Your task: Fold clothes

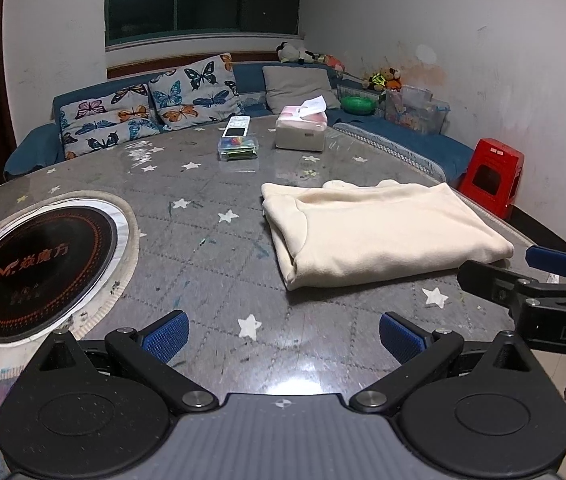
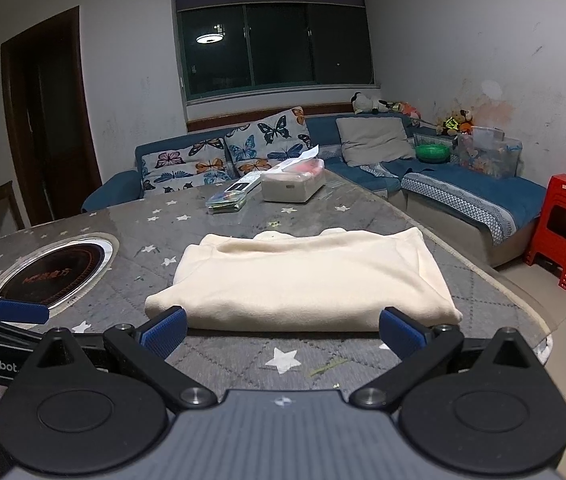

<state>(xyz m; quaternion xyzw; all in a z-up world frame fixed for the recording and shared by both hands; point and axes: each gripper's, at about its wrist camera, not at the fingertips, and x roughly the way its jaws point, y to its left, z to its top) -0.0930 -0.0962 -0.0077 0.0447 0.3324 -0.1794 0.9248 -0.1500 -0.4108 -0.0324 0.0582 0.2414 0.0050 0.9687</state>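
A cream garment (image 1: 379, 232) lies folded into a thick rectangle on the grey star-patterned table (image 1: 211, 240). In the right wrist view the same cream garment (image 2: 303, 280) lies straight ahead, its near edge just beyond the fingertips. My left gripper (image 1: 283, 332) is open over bare table, to the left of and nearer than the garment, holding nothing. My right gripper (image 2: 283, 332) is open too, with its blue pads (image 2: 165, 330) close to the garment's near edge and nothing between them. Each gripper shows at the edge of the other's view.
A round black induction hob (image 1: 39, 256) is set into the table at the left. At the far side stand a tissue box (image 1: 302, 130) and a small clear box with a remote (image 1: 238, 142). Behind is a blue sofa (image 1: 243, 80); a red stool (image 1: 491, 176) stands on the floor to the right.
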